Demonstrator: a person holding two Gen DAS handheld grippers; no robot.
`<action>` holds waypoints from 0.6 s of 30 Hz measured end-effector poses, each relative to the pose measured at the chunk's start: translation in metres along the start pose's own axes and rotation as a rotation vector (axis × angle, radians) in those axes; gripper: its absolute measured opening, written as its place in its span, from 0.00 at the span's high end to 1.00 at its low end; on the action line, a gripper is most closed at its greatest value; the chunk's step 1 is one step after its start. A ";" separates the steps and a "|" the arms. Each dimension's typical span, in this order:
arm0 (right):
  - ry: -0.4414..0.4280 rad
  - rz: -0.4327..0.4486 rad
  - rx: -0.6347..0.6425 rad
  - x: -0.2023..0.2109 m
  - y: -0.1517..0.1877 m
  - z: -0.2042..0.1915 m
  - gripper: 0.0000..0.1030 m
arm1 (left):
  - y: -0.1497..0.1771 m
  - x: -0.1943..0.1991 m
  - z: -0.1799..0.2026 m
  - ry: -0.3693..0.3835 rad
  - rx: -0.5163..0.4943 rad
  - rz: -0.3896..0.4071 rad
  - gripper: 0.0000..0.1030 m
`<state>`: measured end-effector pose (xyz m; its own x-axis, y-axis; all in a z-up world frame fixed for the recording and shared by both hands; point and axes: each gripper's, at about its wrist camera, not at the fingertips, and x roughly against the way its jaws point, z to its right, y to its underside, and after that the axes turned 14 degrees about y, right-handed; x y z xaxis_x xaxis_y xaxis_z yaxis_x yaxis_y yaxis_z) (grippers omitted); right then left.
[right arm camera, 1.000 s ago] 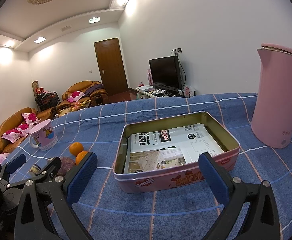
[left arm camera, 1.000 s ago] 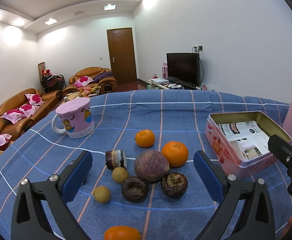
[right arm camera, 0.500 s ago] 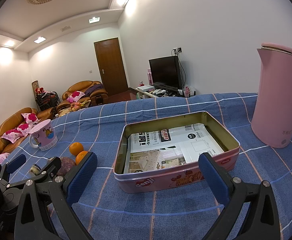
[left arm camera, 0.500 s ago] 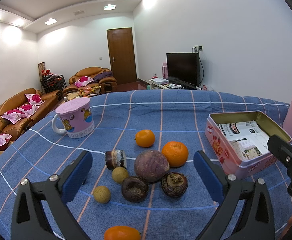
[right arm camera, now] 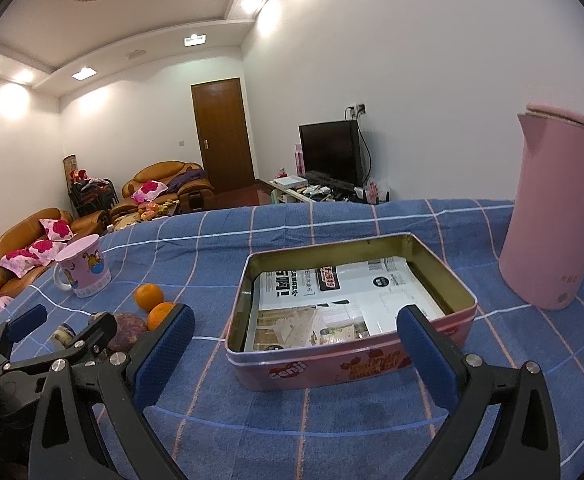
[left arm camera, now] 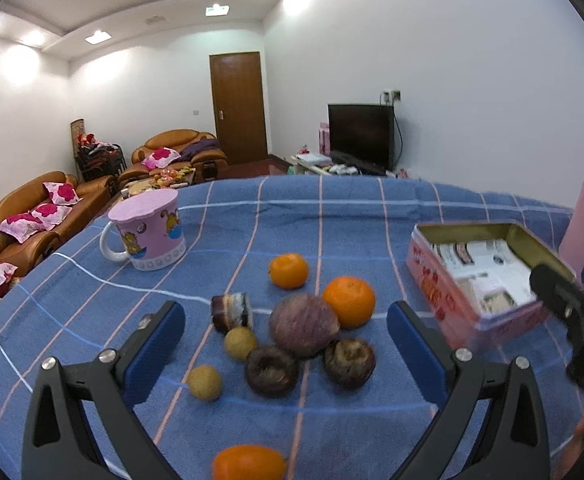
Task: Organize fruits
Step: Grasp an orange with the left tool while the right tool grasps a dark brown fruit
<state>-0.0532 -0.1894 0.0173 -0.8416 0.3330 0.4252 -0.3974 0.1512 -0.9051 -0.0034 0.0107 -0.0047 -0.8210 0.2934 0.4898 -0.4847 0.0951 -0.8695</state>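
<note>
The fruits lay loose in a cluster on the blue checked cloth of the counter (left arm camera: 371,216), just left of the pink tin (left arm camera: 443,304). Nearest the tin sat a large orange (left arm camera: 348,301), touching a purple round fruit (left arm camera: 303,325); a smaller orange (left arm camera: 288,270) lay beyond them, apart. On the near side of the purple fruit were two dark, shrivelled fruits (left arm camera: 271,370) (left arm camera: 348,362), two small yellow-brown ones (left arm camera: 240,343) (left arm camera: 204,382) and a dark cut piece (left arm camera: 231,313). Another orange (left arm camera: 248,462) lay at the lower edge of the left wrist view, farthest from the tin.

Over the last second almost nothing had changed: no fruit had shifted, and the tin (right arm camera: 351,344) held only printed paper. The left tool (left arm camera: 286,340) had drifted only slightly, hanging over the cluster with its jaws spread wide and nothing between them. The right tool (right arm camera: 295,340) faced the tin's near wall, likewise wide open and empty.

So the sorting seemed not yet begun. The likely next move was a first pick by the left tool, probably from the middle of the cluster. A pink mug (left arm camera: 148,236) stood well left of the tin, a pink kettle (right arm camera: 551,216) to its right.
</note>
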 end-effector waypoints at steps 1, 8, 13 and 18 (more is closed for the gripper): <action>-0.005 0.008 0.006 0.002 0.000 -0.001 0.01 | 0.003 0.003 -0.003 -0.013 -0.003 -0.013 0.00; -0.077 -0.024 0.046 0.001 0.002 -0.012 0.01 | 0.030 0.042 -0.027 -0.030 -0.050 -0.076 0.00; -0.120 -0.055 0.077 -0.001 0.007 -0.021 0.01 | 0.037 0.046 -0.043 -0.003 -0.029 -0.134 0.00; -0.161 -0.093 0.080 -0.005 0.010 -0.023 0.05 | 0.033 0.029 -0.048 0.056 0.028 -0.182 0.01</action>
<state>-0.0442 -0.1681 0.0064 -0.8449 0.1667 0.5083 -0.4988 0.0976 -0.8612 -0.0284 0.0676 -0.0226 -0.7010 0.3265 0.6340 -0.6328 0.1250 -0.7641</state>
